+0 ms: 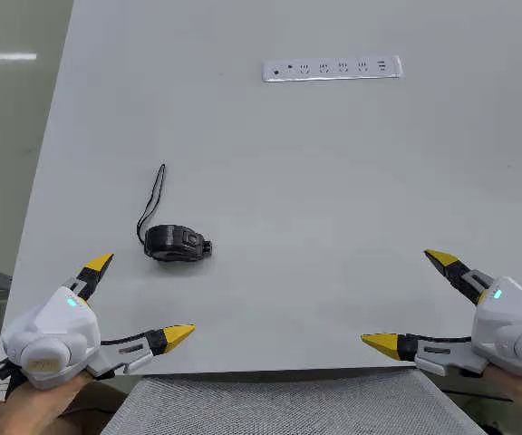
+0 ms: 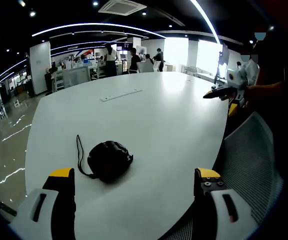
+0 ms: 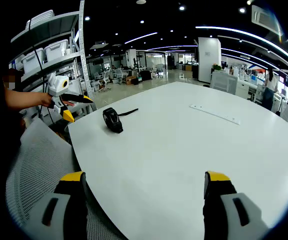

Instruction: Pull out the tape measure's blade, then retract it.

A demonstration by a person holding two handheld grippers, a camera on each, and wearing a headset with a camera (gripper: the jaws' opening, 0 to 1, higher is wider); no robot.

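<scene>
Looked down on white surface (image 1: 333, 181). Held left tongs (image 1: 143, 296) wide open, empty, at near edge; right tongs (image 1: 401, 297) likewise, well apart. Spotted power strip (image 1: 332, 68) at far side. Found black tape measure (image 1: 177, 243) lying on surface near left tongs, untouched, strap (image 1: 150, 201) trailing away.

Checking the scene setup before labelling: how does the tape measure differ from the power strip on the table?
The tape measure is black, compact and rounded; the power strip is white, long and flat. The tape measure lies close to the left gripper; the power strip lies toward the far side. The tape measure trails a strap; the power strip carries a row of sockets. Both rest on the white table, touched by neither gripper.
</scene>
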